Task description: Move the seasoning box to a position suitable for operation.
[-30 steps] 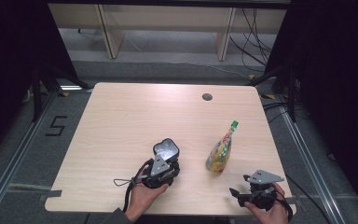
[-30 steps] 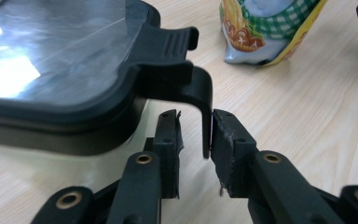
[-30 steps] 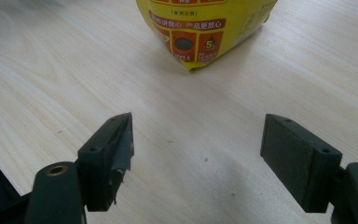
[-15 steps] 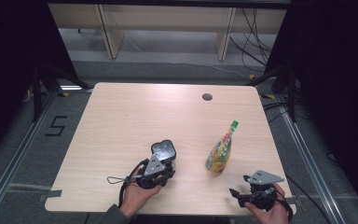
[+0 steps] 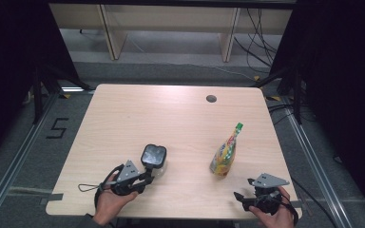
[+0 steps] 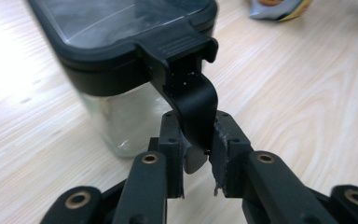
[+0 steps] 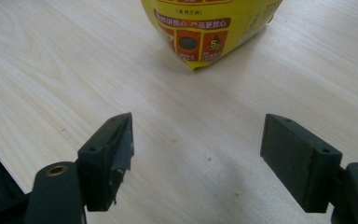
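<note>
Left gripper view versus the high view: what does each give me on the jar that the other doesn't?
The left gripper view alone shows the left gripper with its pads around the lid's black latch tab, and the jar's clear glass wall. The high view alone shows the right gripper open, apart from the yellow pouch. Both share the jar upright on the wooden table.

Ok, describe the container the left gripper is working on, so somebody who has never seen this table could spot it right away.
On the wooden table, look at the near left part, just ahead of the left gripper. There stands a clear jar with a black lid, its black latch flap pinched between the jaws. The only other item, a yellow pouch with a green cap, stands to its right.
</note>
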### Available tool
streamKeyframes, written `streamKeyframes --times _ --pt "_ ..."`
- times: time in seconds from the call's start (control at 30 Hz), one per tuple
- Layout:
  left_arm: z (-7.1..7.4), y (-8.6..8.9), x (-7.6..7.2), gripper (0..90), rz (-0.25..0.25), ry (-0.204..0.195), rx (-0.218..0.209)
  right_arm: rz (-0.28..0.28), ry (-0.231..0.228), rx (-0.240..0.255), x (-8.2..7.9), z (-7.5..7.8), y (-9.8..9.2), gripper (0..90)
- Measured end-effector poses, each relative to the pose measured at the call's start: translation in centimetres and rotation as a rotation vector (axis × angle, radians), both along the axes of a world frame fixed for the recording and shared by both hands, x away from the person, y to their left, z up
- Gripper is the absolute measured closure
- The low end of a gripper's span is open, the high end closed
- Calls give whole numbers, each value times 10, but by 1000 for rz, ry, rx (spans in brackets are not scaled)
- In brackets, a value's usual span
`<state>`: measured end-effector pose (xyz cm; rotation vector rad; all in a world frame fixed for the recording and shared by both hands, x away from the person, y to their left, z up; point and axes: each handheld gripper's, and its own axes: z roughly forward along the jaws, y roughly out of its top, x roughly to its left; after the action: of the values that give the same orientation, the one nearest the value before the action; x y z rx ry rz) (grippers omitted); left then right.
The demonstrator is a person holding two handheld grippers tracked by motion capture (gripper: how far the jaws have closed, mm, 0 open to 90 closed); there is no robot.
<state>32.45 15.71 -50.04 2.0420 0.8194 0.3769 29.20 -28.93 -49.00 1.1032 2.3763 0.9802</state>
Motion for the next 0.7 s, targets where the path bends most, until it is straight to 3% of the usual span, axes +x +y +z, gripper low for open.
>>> streamKeyframes --times 0.07,0.1,0.17,0.2,0.23,0.27,0.33,0.37,0.43,0.5,0.57,0.63,0.7 --pt "0 2 -1 743 20 11 -1 -20 16 19 -2 -1 2 266" --pt "0 3 0 740 28 6 -2 9 13 -1 1 -1 1 266" --pt "1 3 1 736 48 -5 15 -16 20 17 -2 -1 4 266" --pt "1 3 1 732 50 -22 37 -19 55 22 -3 1 4 266" --pt "3 5 2 726 44 -29 67 -9 34 12 -2 0 4 266" --pt "2 4 2 722 63 -34 51 7 6 -1 0 -1 3 266" --pt "2 5 2 718 79 -26 48 9 6 -1 0 -1 3 266" --pt "3 9 5 717 85 -39 66 -10 37 15 -2 0 4 266" --pt "2 13 7 716 124 -30 46 -1 20 9 0 0 3 266" --pt "3 21 14 701 149 -50 79 20 4 1 1 -2 2 266" --pt "3 22 16 658 144 -58 90 10 8 5 1 -1 4 266" --pt "2 17 20 655 163 -55 70 -1 25 13 0 -1 4 266" --pt "2 17 22 676 148 -56 87 -6 29 15 -1 -1 5 266"
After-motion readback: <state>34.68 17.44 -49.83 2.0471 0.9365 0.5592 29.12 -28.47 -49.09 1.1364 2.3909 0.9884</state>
